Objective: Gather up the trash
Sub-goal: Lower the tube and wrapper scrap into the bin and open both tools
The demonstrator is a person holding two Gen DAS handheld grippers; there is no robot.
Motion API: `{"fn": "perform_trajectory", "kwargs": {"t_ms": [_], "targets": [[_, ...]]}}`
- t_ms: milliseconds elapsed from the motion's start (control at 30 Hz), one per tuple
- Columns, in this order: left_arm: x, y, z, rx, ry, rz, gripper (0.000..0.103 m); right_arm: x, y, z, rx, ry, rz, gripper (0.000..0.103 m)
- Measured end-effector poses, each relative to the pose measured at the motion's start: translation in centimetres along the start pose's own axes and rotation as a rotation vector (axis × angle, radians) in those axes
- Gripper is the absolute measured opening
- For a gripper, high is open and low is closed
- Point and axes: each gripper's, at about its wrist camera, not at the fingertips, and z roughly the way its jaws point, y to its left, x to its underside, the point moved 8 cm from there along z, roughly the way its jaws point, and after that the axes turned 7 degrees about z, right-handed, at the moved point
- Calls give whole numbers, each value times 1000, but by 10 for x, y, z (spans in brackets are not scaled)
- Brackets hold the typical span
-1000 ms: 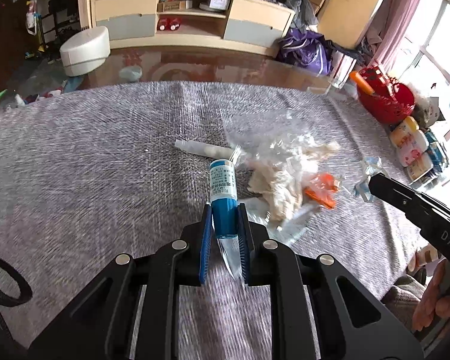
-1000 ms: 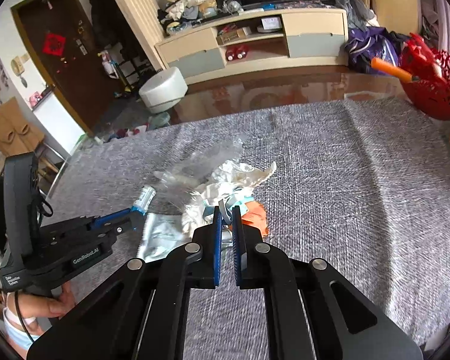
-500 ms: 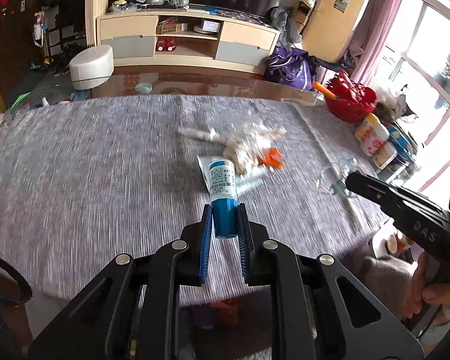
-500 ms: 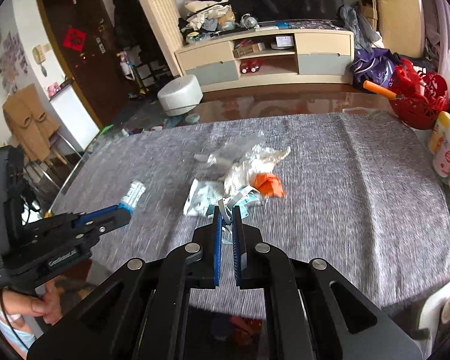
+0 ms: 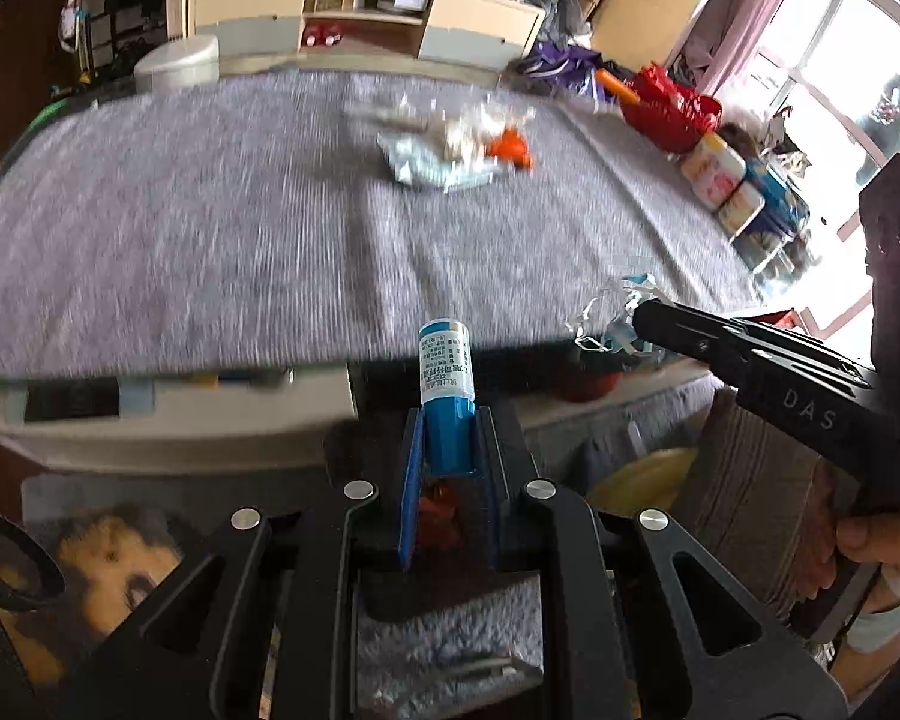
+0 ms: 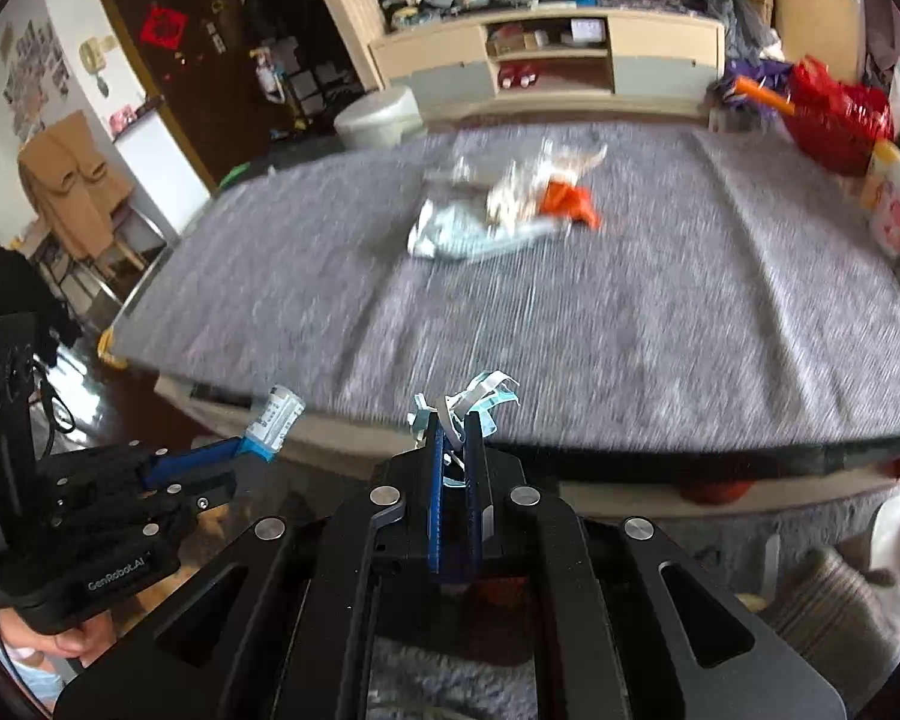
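Observation:
My left gripper is shut on a blue tube with a white label and holds it off the near edge of the grey-clothed table. It also shows in the right wrist view. My right gripper is shut on a crumpled white and light-blue face mask, also past the table's near edge; the mask shows in the left wrist view. A blurred pile of trash with white tissue, clear plastic and an orange scrap lies on the far middle of the table.
A red basket and several bottles stand at the table's right edge. A cabinet and a white bin are beyond the table. Below the grippers are floor, a grey rug and a striped cushion.
Both grippers have pulled back and down from the trash pile to beyond the table's near edge, each still holding its item. The pile now looks smaller and farther.

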Motion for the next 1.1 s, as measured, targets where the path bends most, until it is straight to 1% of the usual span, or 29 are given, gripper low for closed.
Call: {"fn": "perform_trajectory", "kwargs": {"t_ms": [167, 267, 367, 567, 733, 800, 933, 1000, 1067, 1100], "targets": [[37, -5, 20, 15, 53, -23, 15, 34, -4, 20, 12, 67, -3, 8], [56, -9, 34, 24, 90, -31, 15, 49, -7, 29, 17, 95, 4, 8], [73, -10, 49, 30, 130, -40, 15, 66, -14, 43, 26, 136, 21, 8], [93, -11, 74, 43, 196, -49, 15, 93, -26, 69, 32, 210, 56, 8], [104, -13, 87, 52, 234, -47, 15, 98, -27, 79, 39, 235, 51, 8], [105, -12, 88, 52, 241, -48, 15, 98, -27, 81, 42, 239, 52, 11], [105, -11, 91, 51, 249, -55, 15, 98, -28, 84, 42, 250, 55, 11], [105, -10, 92, 49, 255, -57, 18, 97, -28, 85, 44, 254, 57, 11], [105, -10, 92, 48, 259, -55, 28, 96, -30, 86, 46, 258, 62, 12], [104, -10, 92, 47, 259, -55, 30, 96, -30, 86, 46, 259, 64, 12]]}}
